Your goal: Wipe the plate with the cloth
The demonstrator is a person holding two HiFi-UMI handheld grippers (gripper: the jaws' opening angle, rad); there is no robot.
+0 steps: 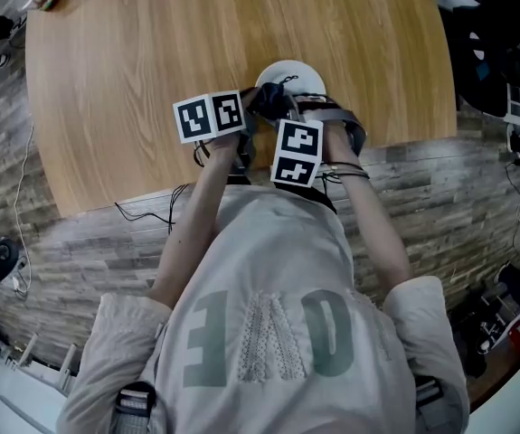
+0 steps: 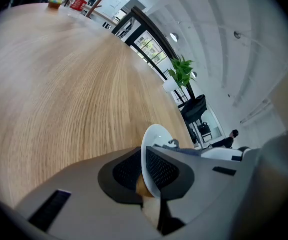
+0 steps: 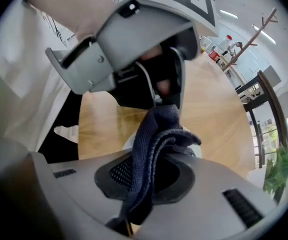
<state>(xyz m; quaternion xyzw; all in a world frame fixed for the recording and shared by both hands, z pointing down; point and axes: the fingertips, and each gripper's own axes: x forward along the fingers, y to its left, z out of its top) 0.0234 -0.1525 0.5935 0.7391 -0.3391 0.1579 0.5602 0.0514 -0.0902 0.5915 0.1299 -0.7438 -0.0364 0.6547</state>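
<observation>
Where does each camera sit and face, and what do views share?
Head view: on the person's head, looking down at the table and plate; shirt and both forearms show.
Left gripper view: on the left gripper, looking across the table along jaws shut on the plate's rim.
Right gripper view: on the right gripper, looking down along jaws shut on the cloth; left gripper above.
Shared: table and plate.

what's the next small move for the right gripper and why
Probably press the cloth onto the plate's face and begin a short wiping stroke. The left gripper is clamped on the plate's rim, steadying it, and the right gripper is shut on the bunched cloth right at the plate; whether it touches yet isn't clear.
</observation>
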